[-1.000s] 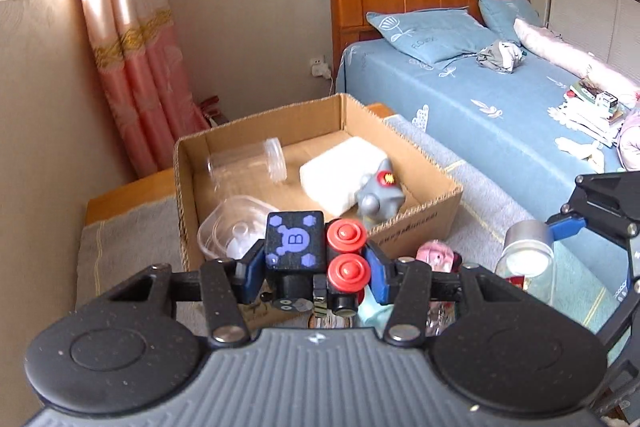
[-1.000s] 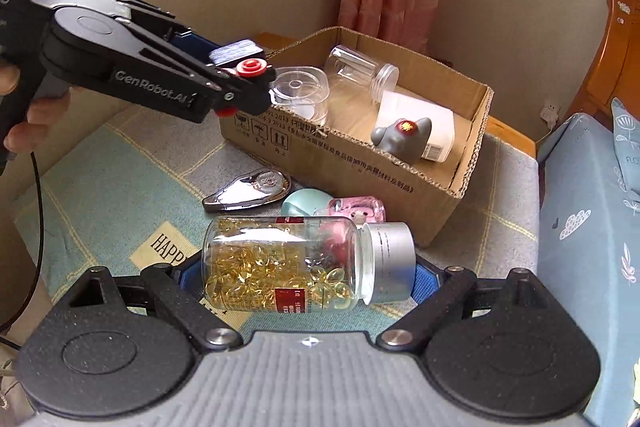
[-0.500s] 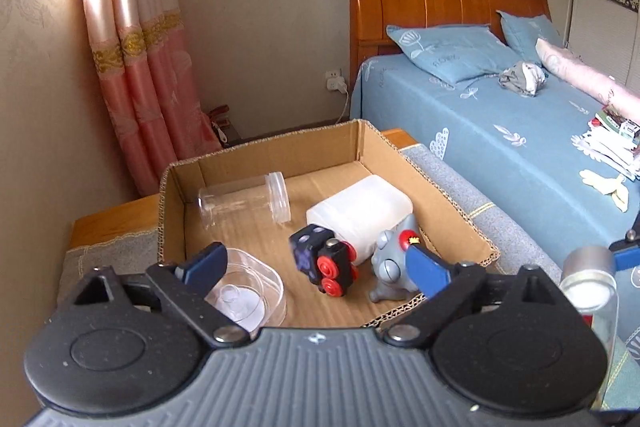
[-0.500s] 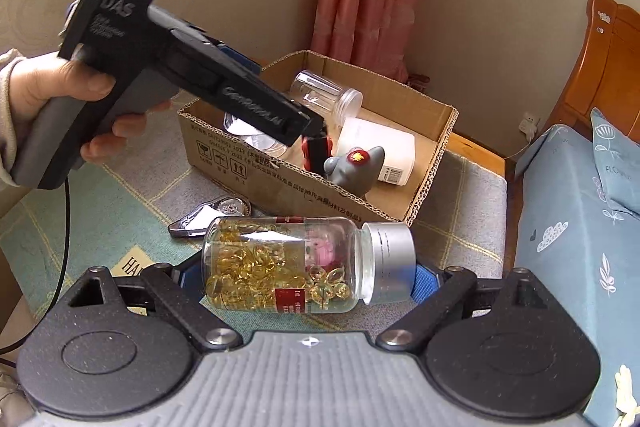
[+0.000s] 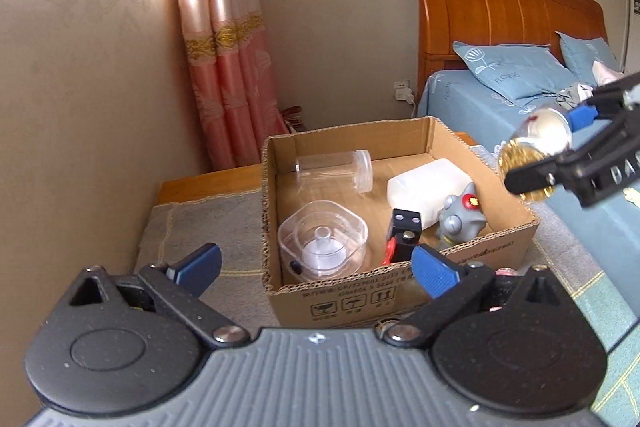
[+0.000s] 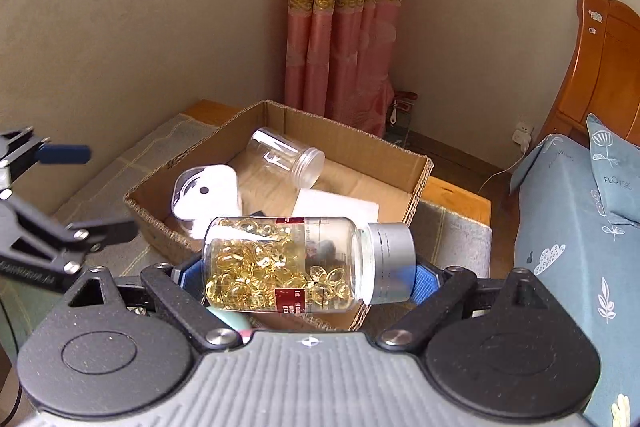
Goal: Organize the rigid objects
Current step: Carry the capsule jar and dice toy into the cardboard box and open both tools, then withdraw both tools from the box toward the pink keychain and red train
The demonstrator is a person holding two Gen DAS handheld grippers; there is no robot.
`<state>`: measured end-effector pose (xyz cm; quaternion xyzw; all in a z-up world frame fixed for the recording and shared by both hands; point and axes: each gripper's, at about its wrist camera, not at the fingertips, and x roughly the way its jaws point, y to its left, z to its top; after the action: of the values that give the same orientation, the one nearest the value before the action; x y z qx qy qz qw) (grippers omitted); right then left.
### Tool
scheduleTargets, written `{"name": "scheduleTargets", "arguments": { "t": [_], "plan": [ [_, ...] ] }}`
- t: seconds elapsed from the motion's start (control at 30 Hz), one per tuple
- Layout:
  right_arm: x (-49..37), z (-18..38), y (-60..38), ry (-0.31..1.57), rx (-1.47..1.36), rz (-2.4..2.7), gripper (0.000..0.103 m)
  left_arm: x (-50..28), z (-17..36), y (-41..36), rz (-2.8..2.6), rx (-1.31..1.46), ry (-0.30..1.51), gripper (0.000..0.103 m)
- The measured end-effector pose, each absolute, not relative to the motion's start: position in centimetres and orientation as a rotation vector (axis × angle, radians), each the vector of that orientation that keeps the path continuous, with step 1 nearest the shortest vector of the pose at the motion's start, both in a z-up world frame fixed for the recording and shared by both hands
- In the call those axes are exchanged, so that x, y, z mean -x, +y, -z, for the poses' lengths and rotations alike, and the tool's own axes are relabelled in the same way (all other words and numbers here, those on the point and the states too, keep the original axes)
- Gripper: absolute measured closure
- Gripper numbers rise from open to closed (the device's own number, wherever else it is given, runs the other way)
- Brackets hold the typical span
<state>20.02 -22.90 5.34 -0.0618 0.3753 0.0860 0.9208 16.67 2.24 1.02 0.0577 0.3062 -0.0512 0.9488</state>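
An open cardboard box (image 5: 400, 291) (image 6: 352, 143) stands on a cloth-covered low table. Inside lie a black toy block with red buttons (image 5: 404, 231), a grey figure (image 5: 460, 215), a white box (image 5: 424, 187), a clear jar (image 5: 336, 169) on its side and a clear square container (image 5: 320, 239). My left gripper (image 5: 316, 267) (image 6: 92, 193) hovers at the box's near wall; its jaws are opening, with nothing between them. My right gripper (image 6: 306, 273) (image 5: 548, 151) is shut on a clear bottle of yellow capsules (image 6: 288, 263) (image 5: 532, 143), held sideways above the box's near edge.
A bed (image 5: 500, 107) with blue bedding and a wooden headboard lies to the right of the table. A pink curtain (image 5: 224, 67) hangs behind the box, with a wall to its left. A small pink item (image 5: 504, 273) sits on the cloth by the box's front corner.
My left gripper let go of the black-and-red toy, which now lies in the box, and its jaws spread wide. My right gripper rose with the bottle and moved over the box edge.
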Motion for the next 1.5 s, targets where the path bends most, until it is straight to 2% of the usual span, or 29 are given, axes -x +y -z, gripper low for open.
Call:
{"name": "scheduleTargets", "arguments": {
  "t": [0.37, 0.43, 1.07, 1.5],
  "plan": [
    [-31.1, -4.9, -22.7, 0.815, 0.118, -0.105, 0.007, -14.5, -0.7, 5.7, 0.016, -0.076, 0.63, 0.002],
    [-31.6, -5.0, -22.8, 0.817, 0.1, -0.094, 0.0, -14.2, -0.5, 6.1, 0.016, -0.072, 0.63, 0.002],
    [-21.9, -6.0, -21.8, 0.735, 0.16, -0.146, 0.0, -13.2, -0.5, 4.6, 0.06, -0.095, 0.648, 0.002],
    [-14.1, 0.3, -24.3, 0.764, 0.118, 0.031, 0.0, -12.7, 0.8, 3.6, 0.083, -0.122, 0.696, 0.002]
  ]
}}
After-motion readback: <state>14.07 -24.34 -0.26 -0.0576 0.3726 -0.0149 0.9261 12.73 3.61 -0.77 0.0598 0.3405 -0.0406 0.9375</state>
